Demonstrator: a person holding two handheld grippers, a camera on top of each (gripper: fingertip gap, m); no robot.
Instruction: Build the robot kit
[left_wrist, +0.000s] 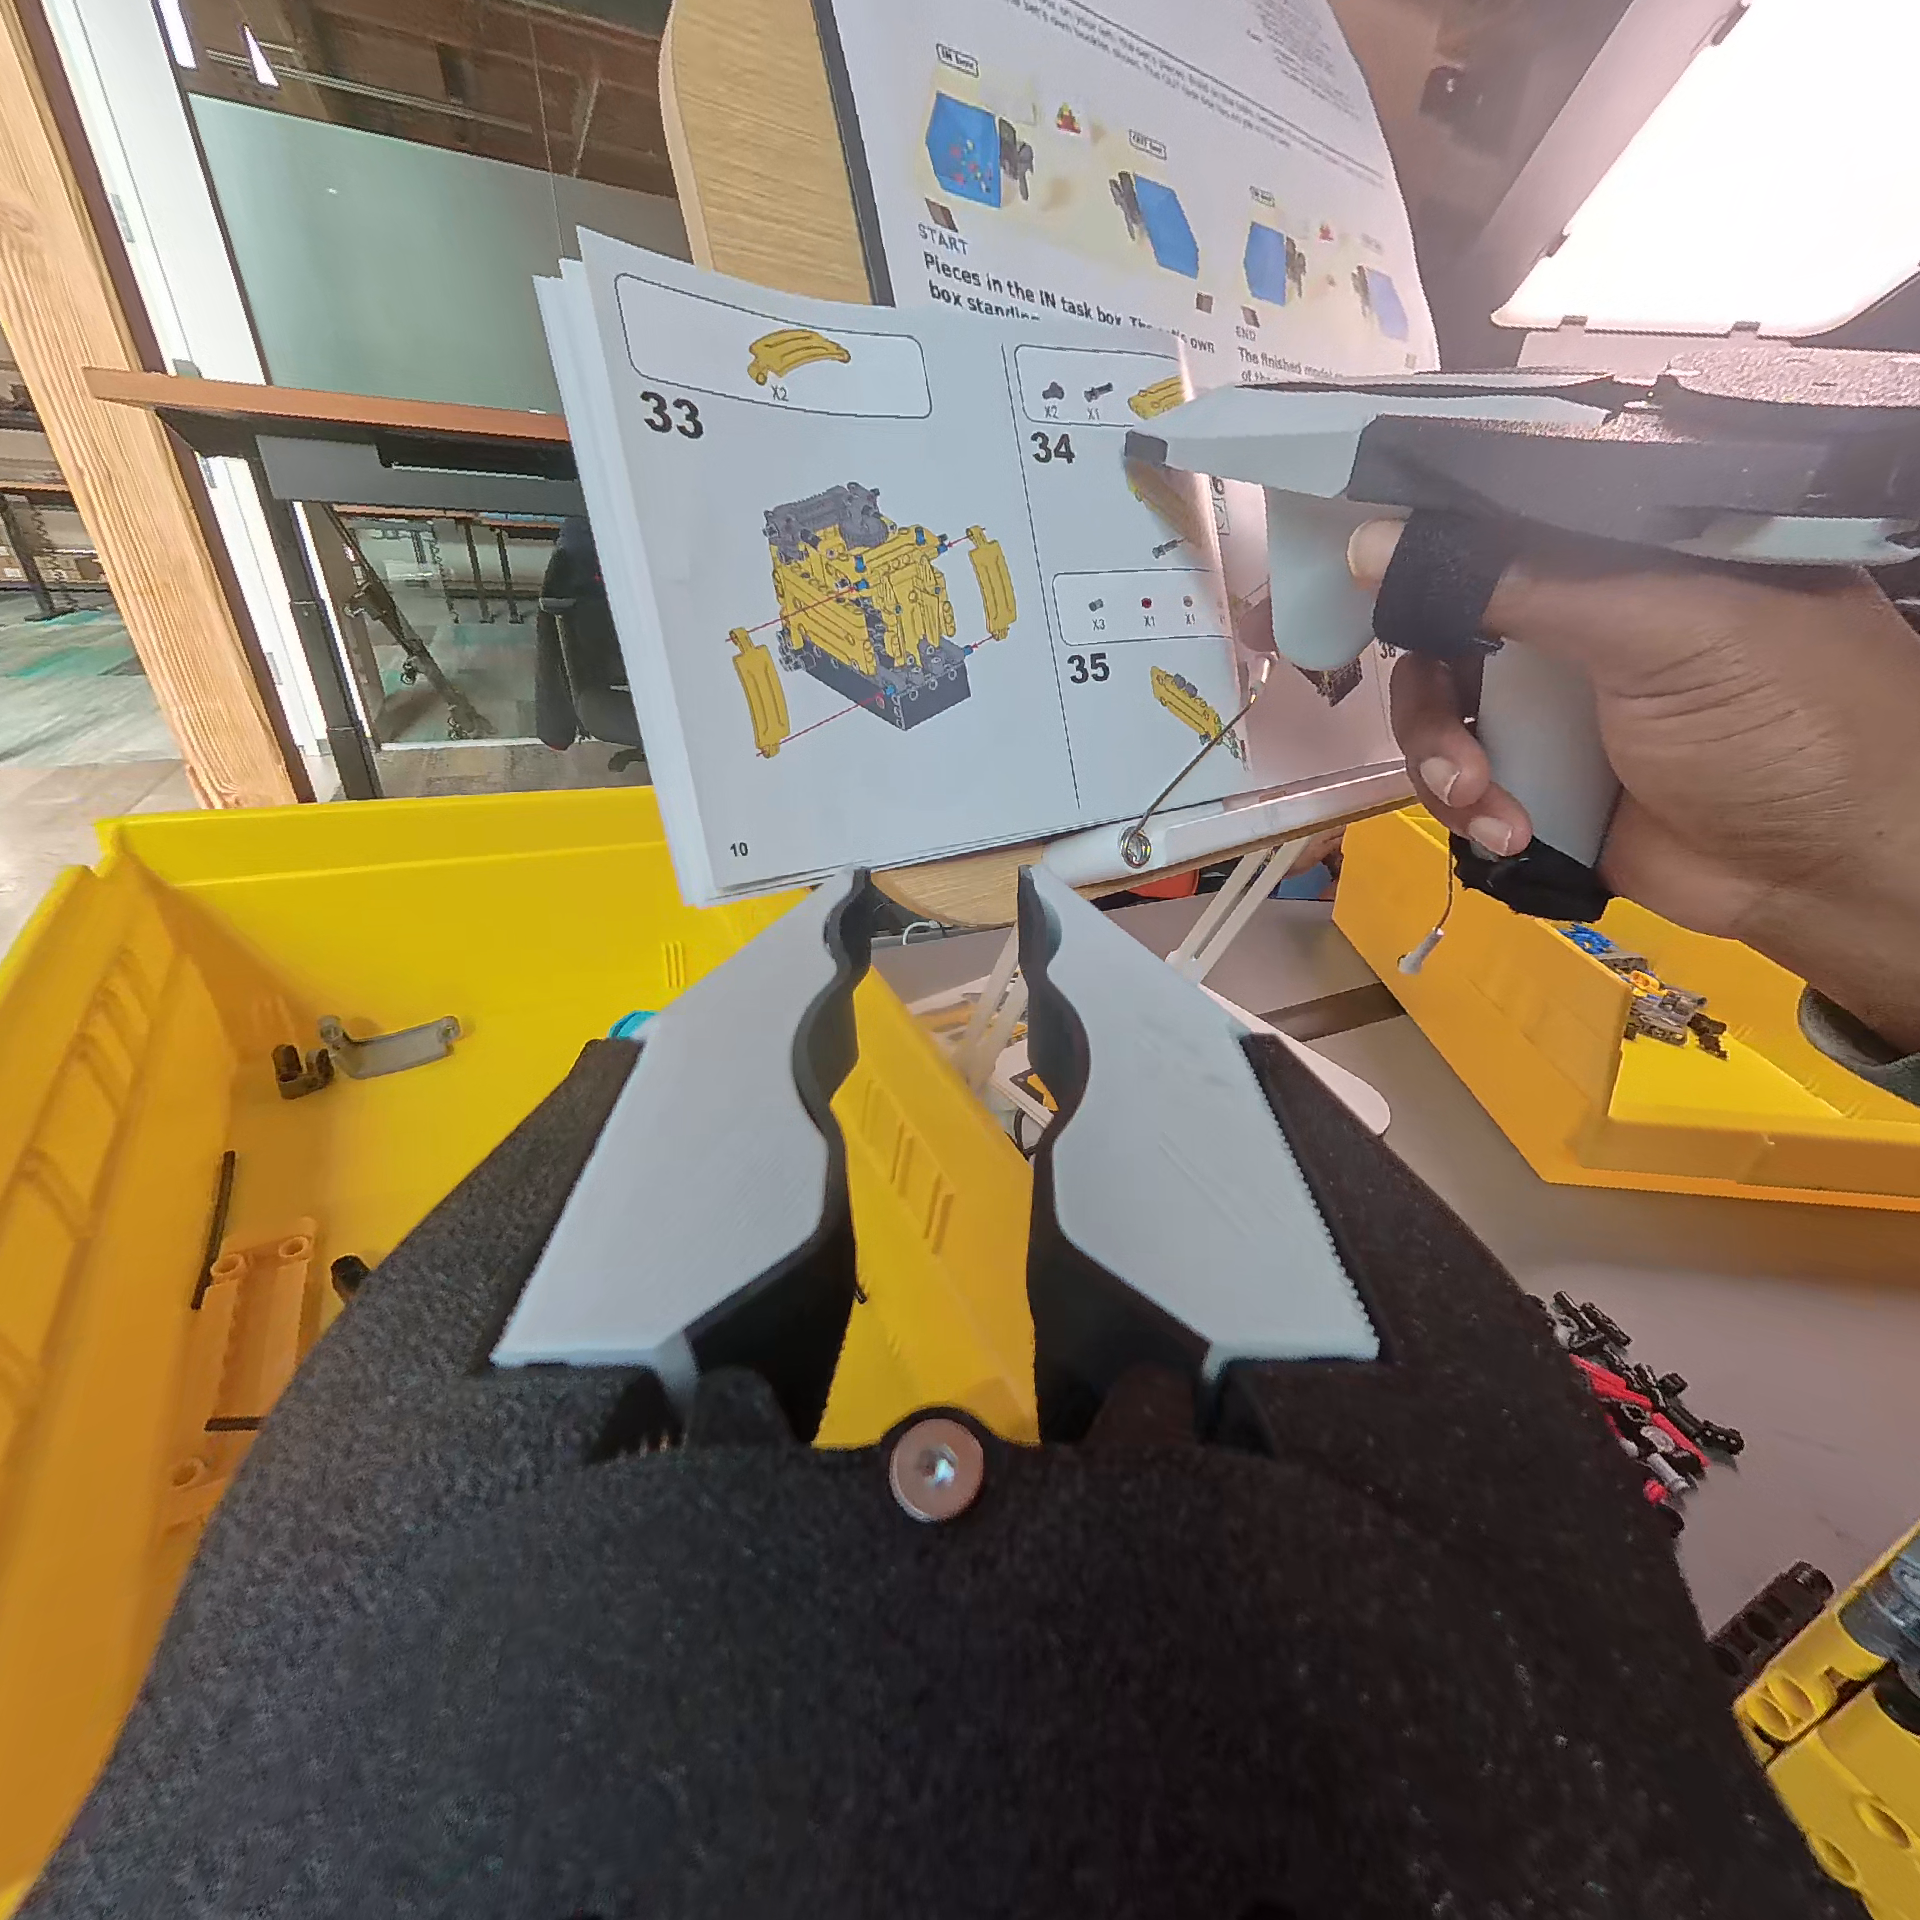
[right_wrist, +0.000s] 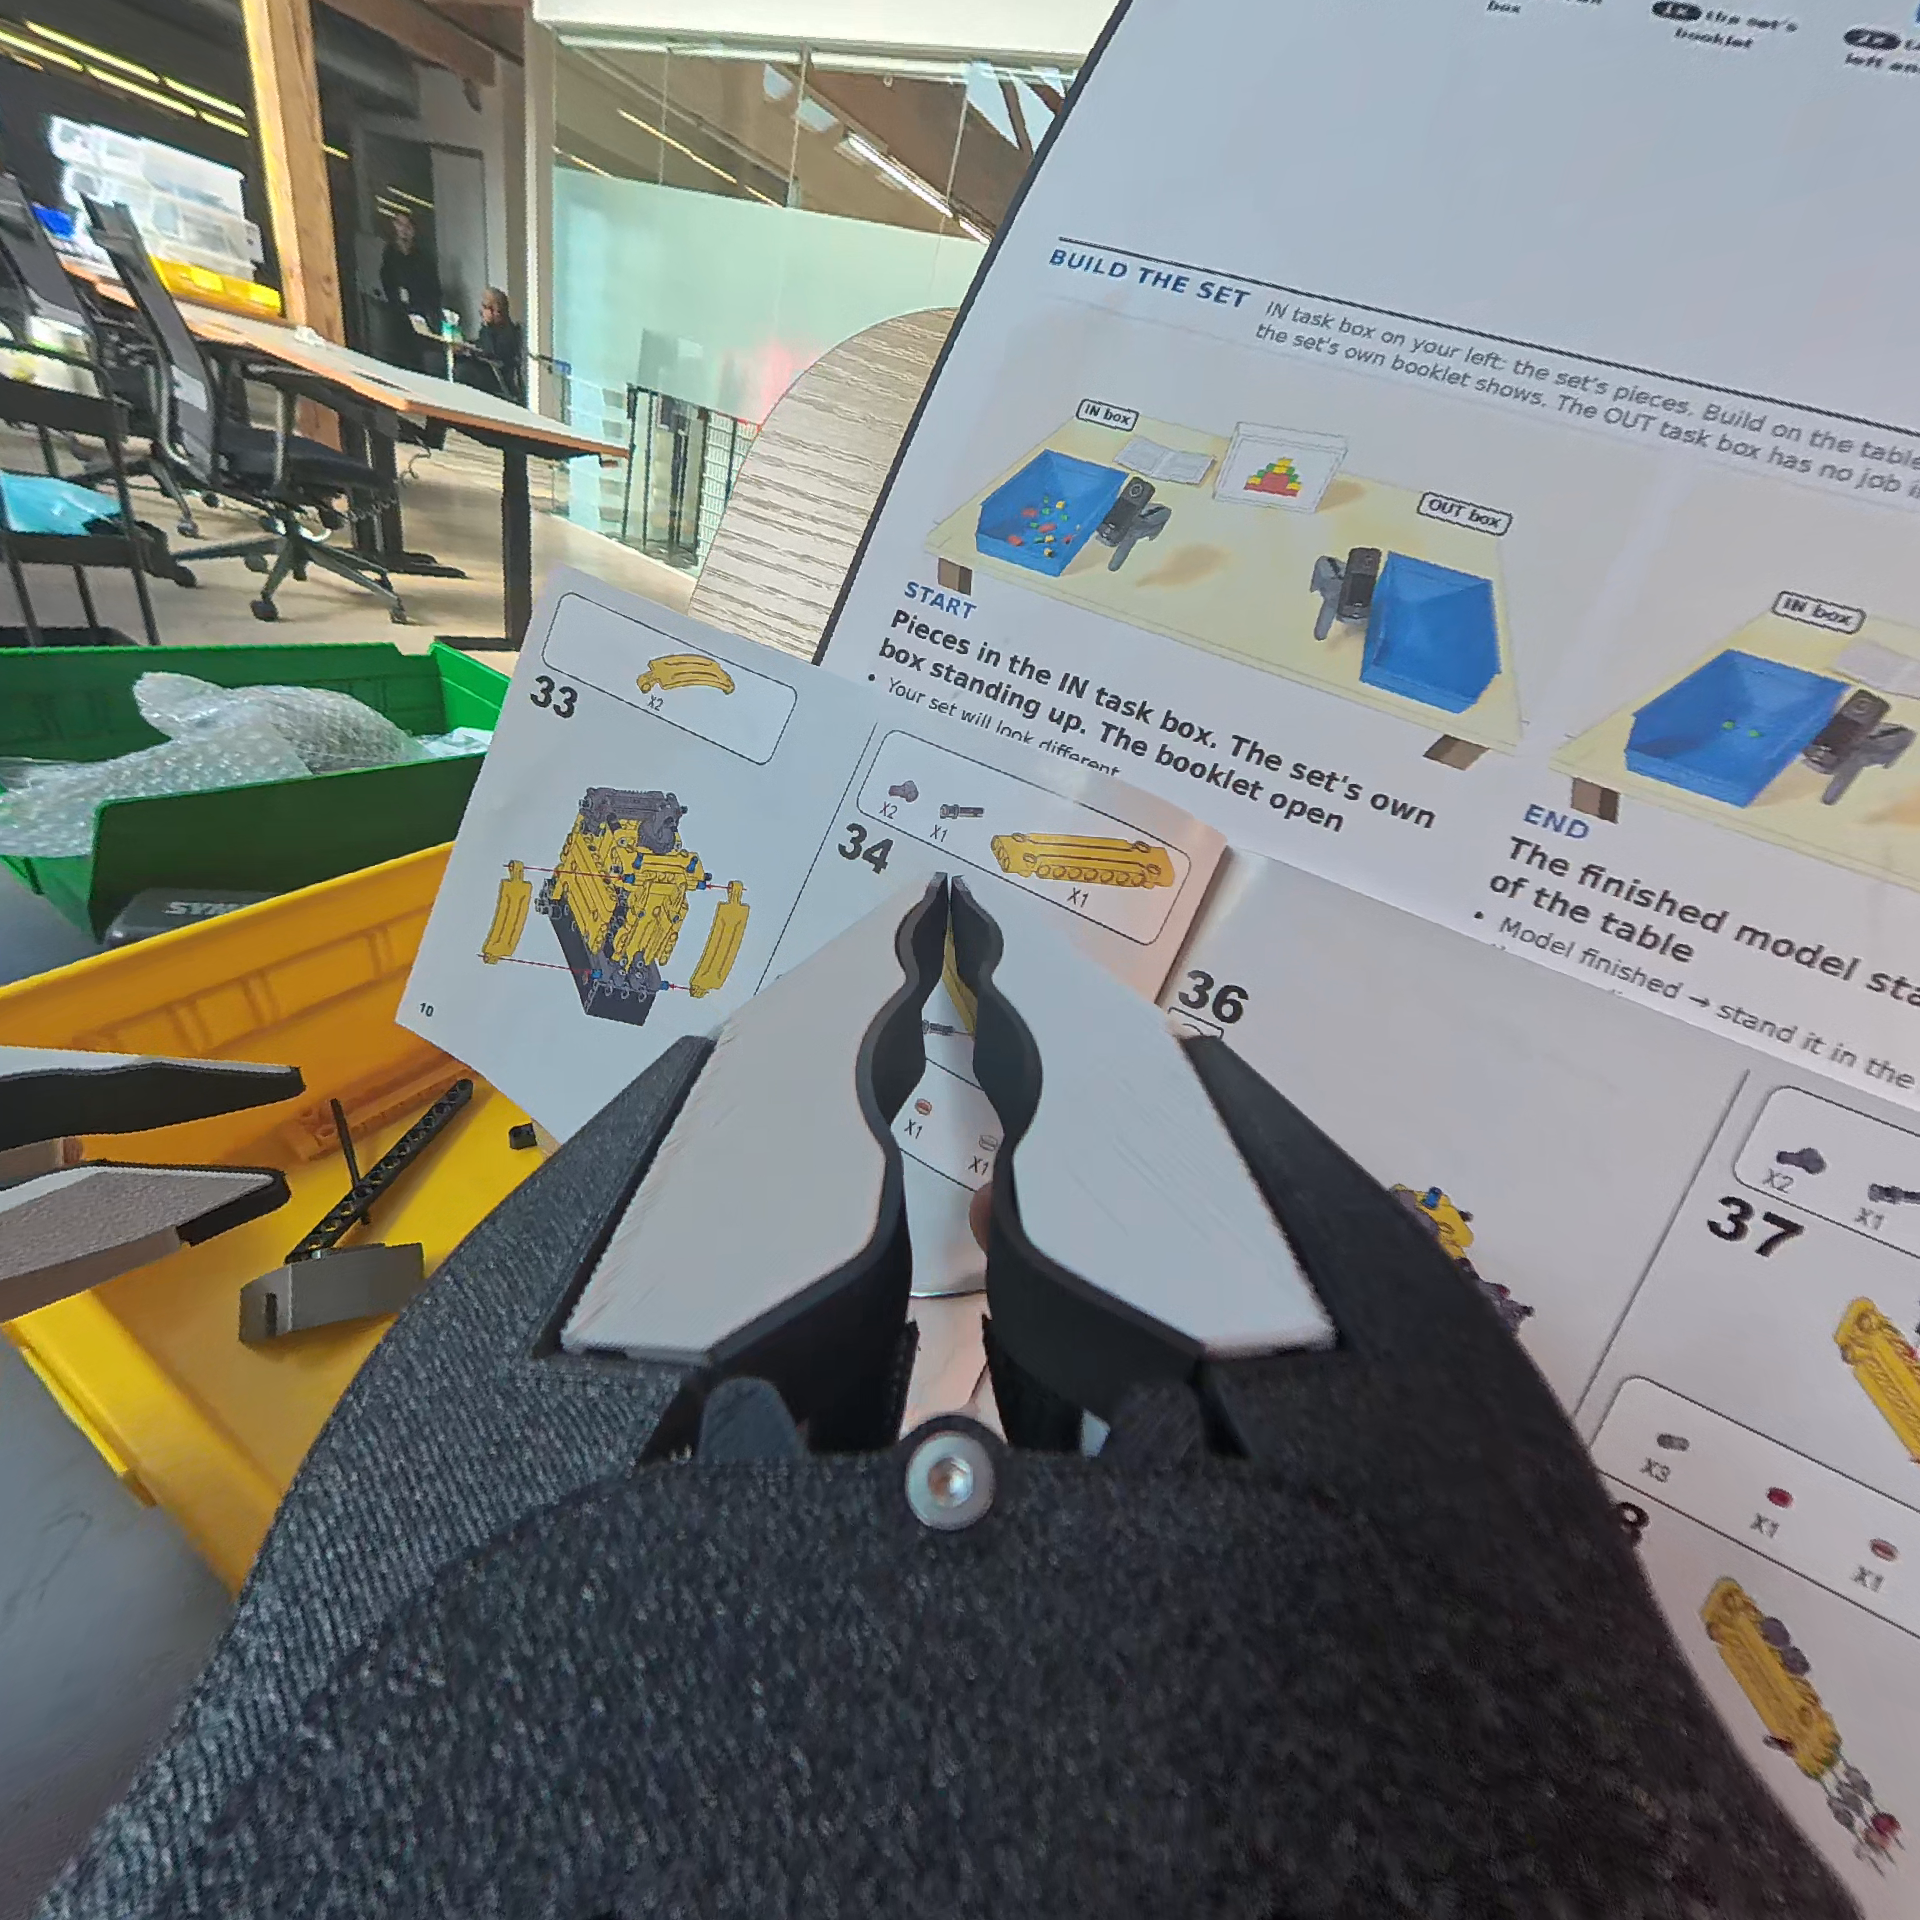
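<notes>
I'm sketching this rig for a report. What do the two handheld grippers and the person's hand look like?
Each gripper has two pale grey fingers with wavy black inner pads, on a dark felt-like body with a silver screw. The hand wears black finger straps around a grey pistol grip; a thin cord dangles below.

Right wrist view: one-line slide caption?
Right gripper shut on a page of the building-set booklet, yellow bin at left.

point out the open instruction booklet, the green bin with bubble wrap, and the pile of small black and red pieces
instruction booklet (left_wrist: 831, 582), left wrist view, left page.
green bin (right_wrist: 260, 821), right wrist view, front wall.
black and red pieces (left_wrist: 1642, 1403), left wrist view, pile's middle.
</notes>
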